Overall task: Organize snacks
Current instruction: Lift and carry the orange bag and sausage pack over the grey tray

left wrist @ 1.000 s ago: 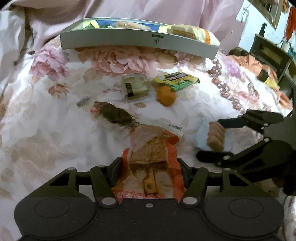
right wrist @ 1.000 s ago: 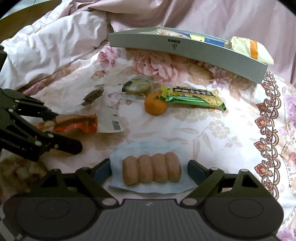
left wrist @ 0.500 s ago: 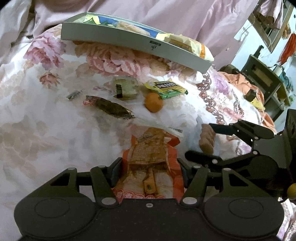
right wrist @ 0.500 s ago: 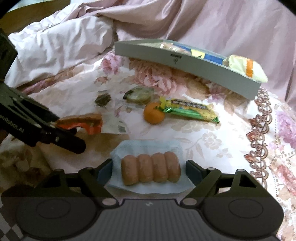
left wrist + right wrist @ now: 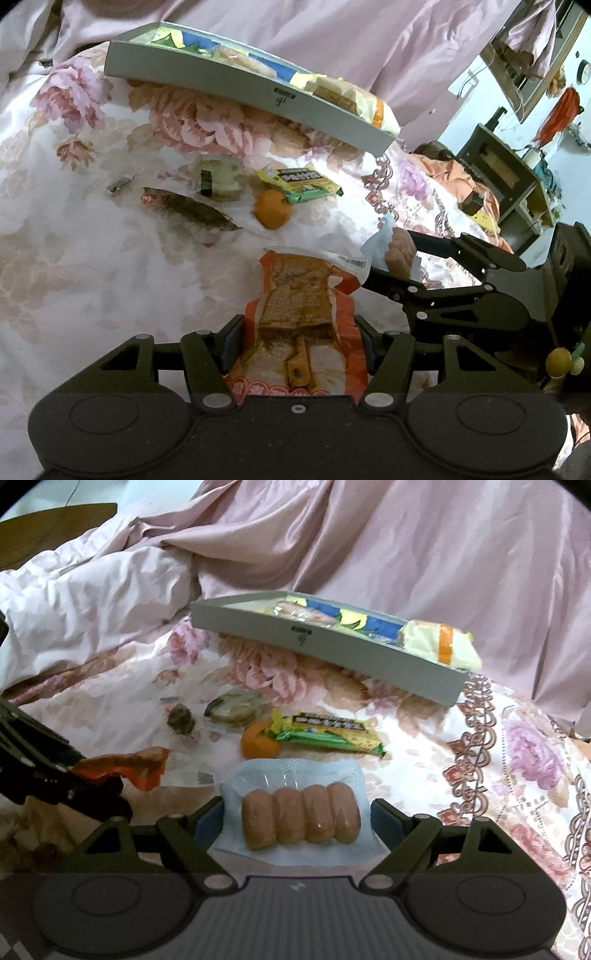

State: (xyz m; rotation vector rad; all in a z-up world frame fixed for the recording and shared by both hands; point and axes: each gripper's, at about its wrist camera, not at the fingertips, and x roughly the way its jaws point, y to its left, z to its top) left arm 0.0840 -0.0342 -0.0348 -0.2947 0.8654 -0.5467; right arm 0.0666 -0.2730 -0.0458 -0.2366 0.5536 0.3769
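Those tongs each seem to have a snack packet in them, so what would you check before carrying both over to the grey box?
1. Left tongs closed on the orange packet: ok, the pads press its sides.
2. Right tongs closed on the sausage pack: ok, its wrapper edges sit against both pads.
3. Both packets lifted off the bedspread: cannot tell for certain; they look raised.
4. Room in the grey box: cannot tell; several packets already lie in it and one yellow packet overhangs its end.
5. Path to the box: ok if carried high, since the orange fruit and green packet lie in between.
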